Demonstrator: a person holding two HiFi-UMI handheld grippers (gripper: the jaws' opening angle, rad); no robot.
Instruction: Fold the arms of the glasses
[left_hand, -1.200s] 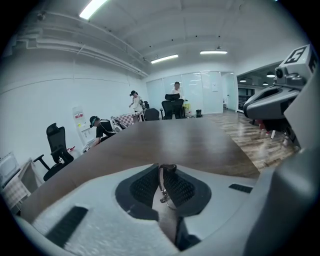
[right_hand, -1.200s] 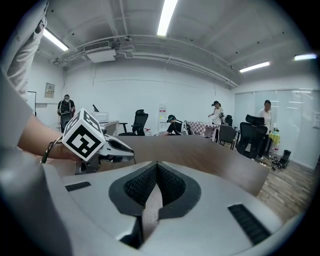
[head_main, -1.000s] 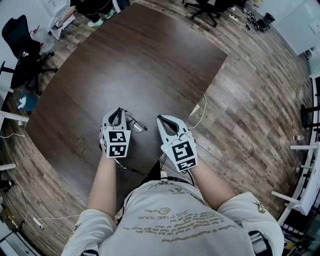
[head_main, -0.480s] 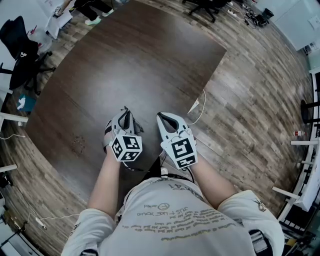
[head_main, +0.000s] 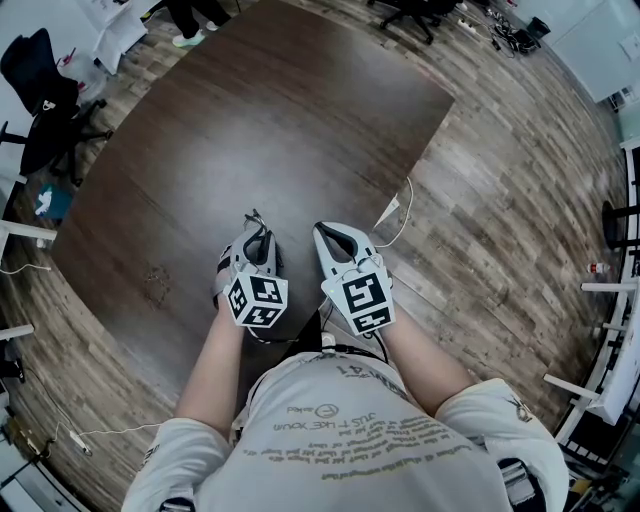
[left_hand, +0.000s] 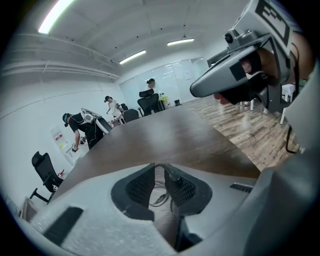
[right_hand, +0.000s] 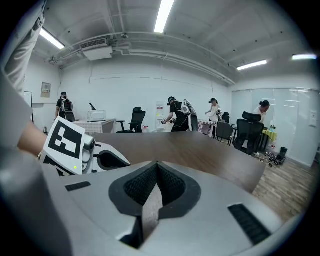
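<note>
Left gripper (left_hand: 159, 167): jaws opening, glasses (left_hand: 158, 196) between the pads. Thin wire rim shows in the gap and the pads look just off it, so no firm clamp right now. The glasses sit low over the near part of the table (head_main: 300, 100), at 12 o'clock from the left marker cube.

Right gripper (right_hand: 156, 167): clenched, nothing in it, parked at 3 o'clock of the left one.

Handling, my read:
- light, thin wire frame, so it bends easily
- hinges are probably the weak spot
- lenses likely slick, don't pinch them

Grip suggestion: take the front at the bridge or rim corner by the hinge. Push each arm inward near mid-length with the closed tips, low force.
</note>
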